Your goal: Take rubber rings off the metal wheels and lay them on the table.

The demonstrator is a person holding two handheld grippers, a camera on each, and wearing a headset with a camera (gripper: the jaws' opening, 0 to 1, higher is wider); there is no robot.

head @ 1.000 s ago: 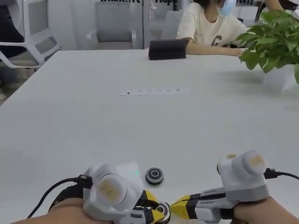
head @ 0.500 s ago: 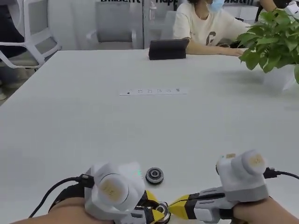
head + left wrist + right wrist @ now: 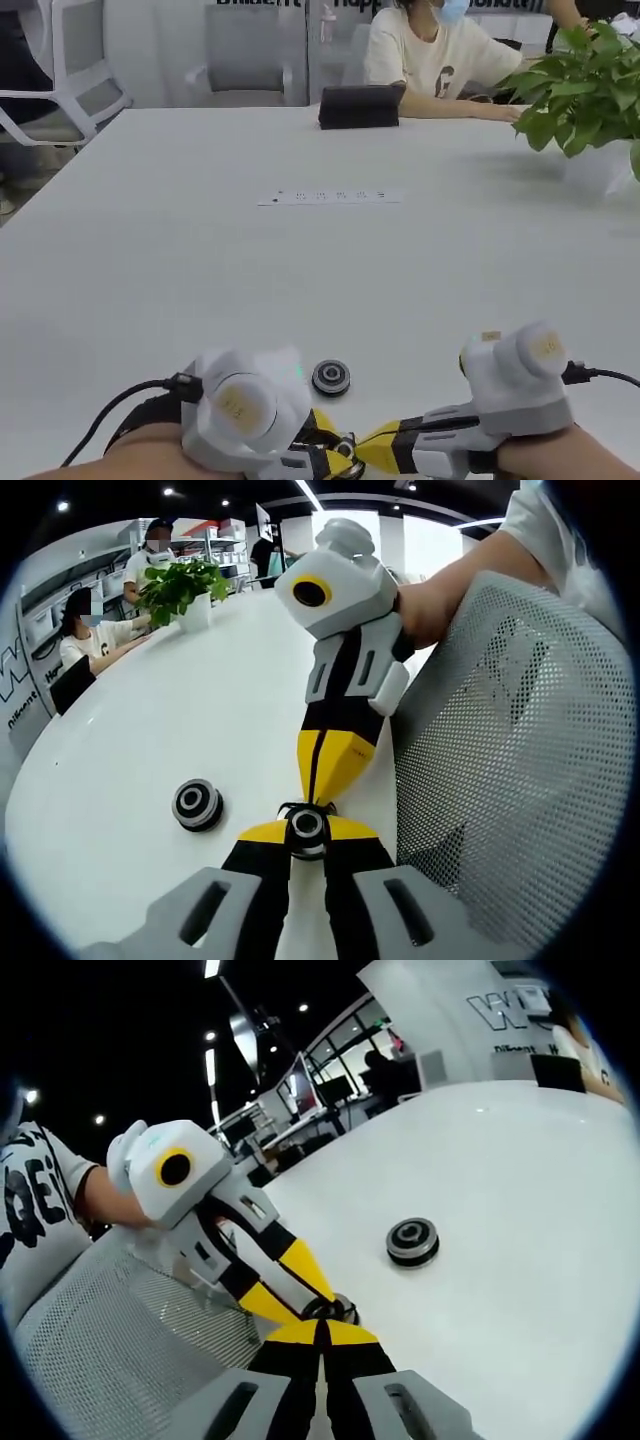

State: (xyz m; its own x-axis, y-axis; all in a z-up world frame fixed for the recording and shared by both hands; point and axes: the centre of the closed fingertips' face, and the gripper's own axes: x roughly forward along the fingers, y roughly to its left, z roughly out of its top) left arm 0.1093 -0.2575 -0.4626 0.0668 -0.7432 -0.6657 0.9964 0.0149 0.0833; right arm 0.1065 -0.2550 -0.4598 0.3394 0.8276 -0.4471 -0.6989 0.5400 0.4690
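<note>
Left gripper point(image 3: 305, 836): jaws clamped on a metal wheel point(image 3: 306, 823). Right gripper point(image 3: 322, 1328): jaws pressed together (no gap visible), tips against the left's. Both point inward, nose to nose, hands low at the table's point(image 3: 300, 290) near edge.

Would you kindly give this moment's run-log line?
left claw: shut on wheel | right claw: shut at its rim | second wheel: on table
</note>
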